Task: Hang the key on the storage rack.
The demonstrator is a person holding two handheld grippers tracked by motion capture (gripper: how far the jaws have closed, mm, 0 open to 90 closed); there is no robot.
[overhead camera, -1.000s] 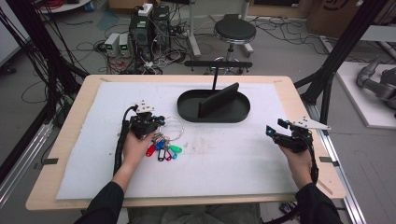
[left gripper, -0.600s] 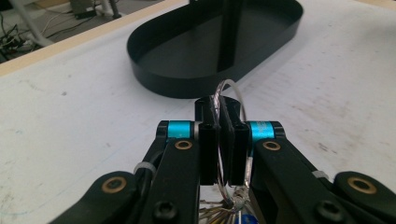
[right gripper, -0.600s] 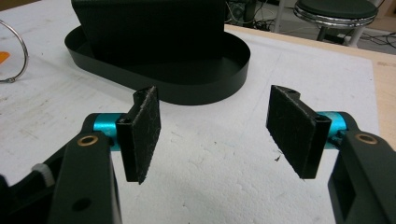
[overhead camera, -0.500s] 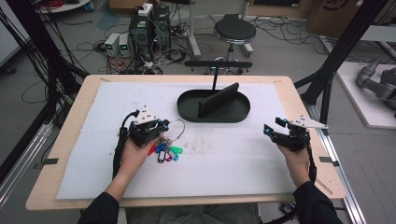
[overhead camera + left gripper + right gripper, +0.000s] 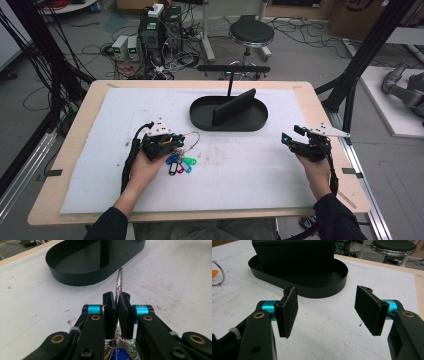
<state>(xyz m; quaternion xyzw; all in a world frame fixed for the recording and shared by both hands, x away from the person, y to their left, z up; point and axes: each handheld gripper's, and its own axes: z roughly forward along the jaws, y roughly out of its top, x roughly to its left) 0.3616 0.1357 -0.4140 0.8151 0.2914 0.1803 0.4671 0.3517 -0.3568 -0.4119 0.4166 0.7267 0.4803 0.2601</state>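
Bare white mat (image 5: 240, 165) lay open between my hands; only the black oval tray (image 5: 200, 116) blocked the way ahead.

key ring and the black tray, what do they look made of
Key ring: thin shiny wire that glints, so likely polished metal. Its tags look like coloured glossy plastic. Black tray: smooth matte walls with an even, thin rim, probably moulded plastic, though painted metal is possible.

A thin, shiny metal key ring (image 5: 119, 282) carried glossy coloured plastic tags (image 5: 181, 164), lying on rough, scuffed white foam matting (image 5: 240, 165) over a pale wooden tabletop (image 5: 80, 120), beside a matt black oval plastic tray (image 5: 200, 112).
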